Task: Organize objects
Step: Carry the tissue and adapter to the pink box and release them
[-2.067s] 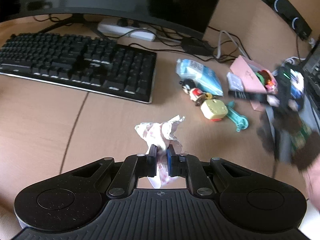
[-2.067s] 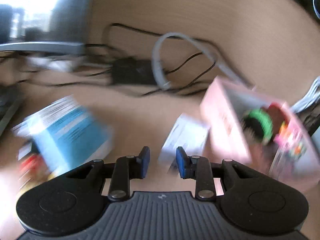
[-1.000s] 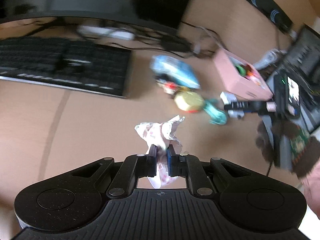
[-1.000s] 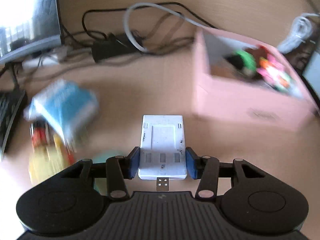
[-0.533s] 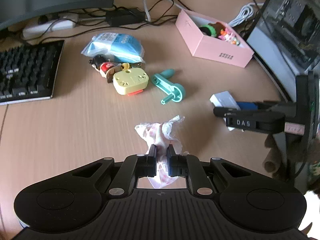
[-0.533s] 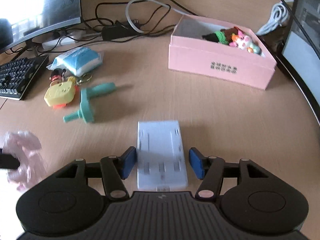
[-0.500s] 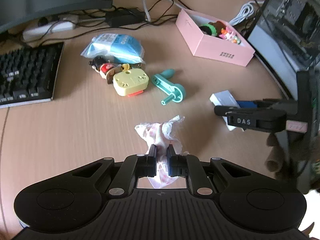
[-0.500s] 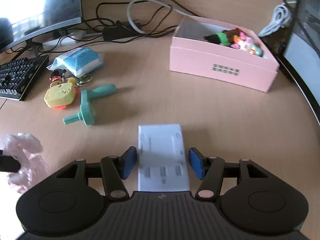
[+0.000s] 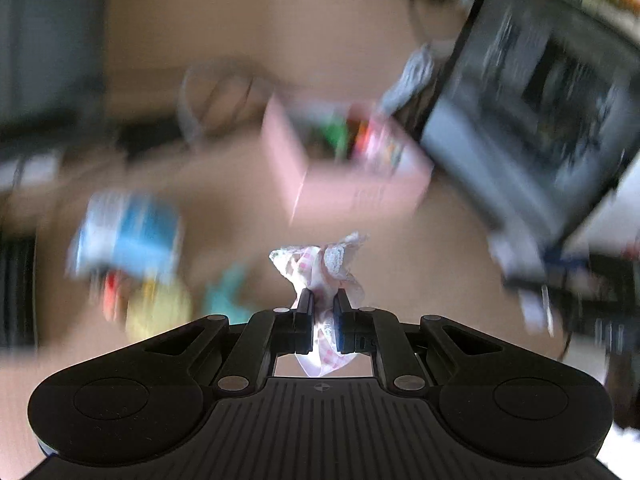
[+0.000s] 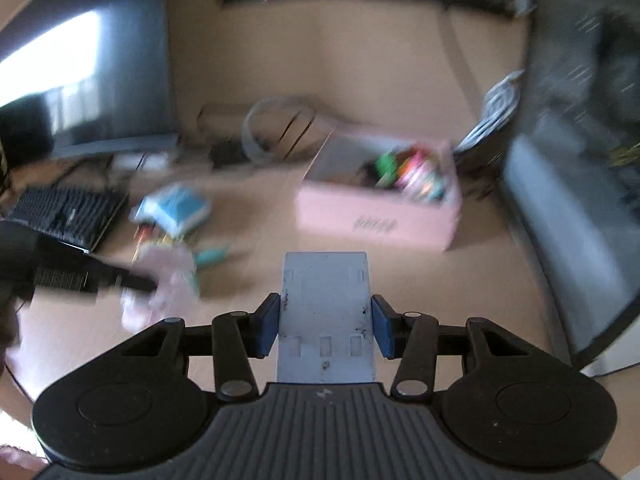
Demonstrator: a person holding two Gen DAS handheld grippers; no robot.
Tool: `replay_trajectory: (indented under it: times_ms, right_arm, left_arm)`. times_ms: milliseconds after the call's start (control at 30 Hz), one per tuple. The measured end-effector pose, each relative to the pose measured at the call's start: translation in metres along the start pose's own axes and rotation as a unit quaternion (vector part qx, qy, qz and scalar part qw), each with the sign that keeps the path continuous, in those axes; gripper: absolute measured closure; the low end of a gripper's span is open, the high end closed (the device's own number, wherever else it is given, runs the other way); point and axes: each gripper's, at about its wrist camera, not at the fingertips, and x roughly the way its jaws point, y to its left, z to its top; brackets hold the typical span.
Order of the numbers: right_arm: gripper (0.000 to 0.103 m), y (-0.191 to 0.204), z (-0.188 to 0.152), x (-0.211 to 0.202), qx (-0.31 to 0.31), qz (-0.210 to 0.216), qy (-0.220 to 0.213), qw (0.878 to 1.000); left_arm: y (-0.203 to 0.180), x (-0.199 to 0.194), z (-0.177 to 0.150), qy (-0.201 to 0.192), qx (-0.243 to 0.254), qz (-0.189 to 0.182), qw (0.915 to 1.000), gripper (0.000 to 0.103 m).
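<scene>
My left gripper (image 9: 322, 300) is shut on a crumpled pink-and-white cloth (image 9: 320, 264) and holds it above the desk, short of the pink box (image 9: 348, 184). My right gripper (image 10: 325, 312) is shut on a flat white plastic card (image 10: 325, 304) and holds it in the air in front of the pink box (image 10: 376, 216), which has small colourful toys inside. The left gripper and its cloth (image 10: 168, 280) show blurred at the left of the right wrist view. Both views are motion-blurred.
A blue packet (image 10: 176, 206), a yellow toy (image 9: 160, 308) and a teal handle (image 10: 212, 256) lie left of the box. A keyboard (image 10: 68, 212) and a monitor (image 10: 80, 72) are far left. A laptop (image 10: 572, 200) stands at the right. Cables (image 10: 276, 128) lie behind the box.
Both grippers have lifted and swung toward the pink box. The right gripper has closed on the white card and raised it off the desk. The left still holds the cloth.
</scene>
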Motion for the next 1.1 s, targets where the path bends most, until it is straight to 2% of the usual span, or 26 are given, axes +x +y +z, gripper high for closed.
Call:
replay_trajectory:
  times_ms: [133,267,400,467,533,633,733,933,967,1000,1067,1100]
  right_arm:
    - [0.056,-0.026,0.014,-0.017,0.025,-0.009,-0.035,0.999]
    - [0.056,-0.046,0.021,-0.016,0.039,-0.012,-0.056,0.998]
    - [0.056,-0.066,0.026,-0.002,0.057,0.0,-0.057,0.997]
    - [0.056,-0.072,0.028,0.007,0.057,0.004,-0.057,0.997]
    - [0.056,-0.079,0.032,0.017,0.056,0.011,-0.058,0.997]
    - [0.056,-0.087,0.046,0.038,0.06,0.019,-0.056,0.996]
    - [0.056,-0.089,0.075,0.061,0.059,0.033,-0.068,0.995]
    - [0.055,-0.074,0.159,0.131,0.068,0.056,-0.099,0.991]
    - [0.052,-0.069,0.168,0.147,0.062,0.051,-0.1,0.992]
    - [0.047,-0.063,0.174,0.166,0.052,0.043,-0.094,0.993]
    - [0.047,-0.053,0.177,0.2,0.048,0.017,-0.065,0.997]
    - [0.047,-0.049,0.173,0.209,0.051,0.022,-0.05,0.997]
  left_arm:
    - [-0.025,0.018,0.076,-0.065,0.02,-0.025,0.9974,0.087]
    - [-0.039,0.063,0.131,-0.112,0.029,-0.038,0.9926,0.082]
    - [-0.03,0.133,0.154,-0.07,-0.007,-0.012,0.9974,0.081]
    - [-0.023,0.148,0.15,-0.062,-0.034,-0.011,0.9974,0.081]
    - [-0.018,0.15,0.141,-0.07,-0.044,-0.005,0.9966,0.081]
    - [-0.008,0.139,0.122,-0.085,-0.058,0.012,0.9946,0.081]
    - [0.001,0.118,0.098,-0.084,-0.062,0.03,0.9941,0.081]
    - [0.025,0.071,0.033,-0.05,-0.093,0.075,0.9915,0.081]
    - [0.028,0.069,0.021,-0.038,-0.094,0.088,0.991,0.081]
    - [0.03,0.066,0.009,-0.023,-0.091,0.105,0.99,0.081]
    - [0.034,0.06,-0.016,0.0,-0.081,0.14,0.9869,0.081]
    - [0.036,0.055,-0.027,0.004,-0.083,0.149,0.9853,0.081]
